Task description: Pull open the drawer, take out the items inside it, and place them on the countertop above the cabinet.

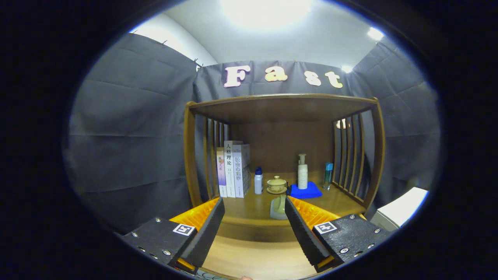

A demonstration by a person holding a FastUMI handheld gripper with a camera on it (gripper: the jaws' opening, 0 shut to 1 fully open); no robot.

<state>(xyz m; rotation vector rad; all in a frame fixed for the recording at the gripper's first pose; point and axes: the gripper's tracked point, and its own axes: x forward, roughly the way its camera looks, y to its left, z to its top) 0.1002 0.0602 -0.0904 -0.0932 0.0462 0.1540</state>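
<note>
I hold the gripper (255, 217) with its jaws spread and empty, aimed at the countertop (249, 212) just ahead; the drawer sits somewhere below them where I cannot see it, so I judge it unopened.

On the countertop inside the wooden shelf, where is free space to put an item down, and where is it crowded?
With the gripper open, bare wood lies between its fingers, ahead of the books. Another free patch sits right of the blue cloth, toward the slatted side. The back middle is crowded: small white bottle, lidded cup, pump bottle, blue bottle.
</note>
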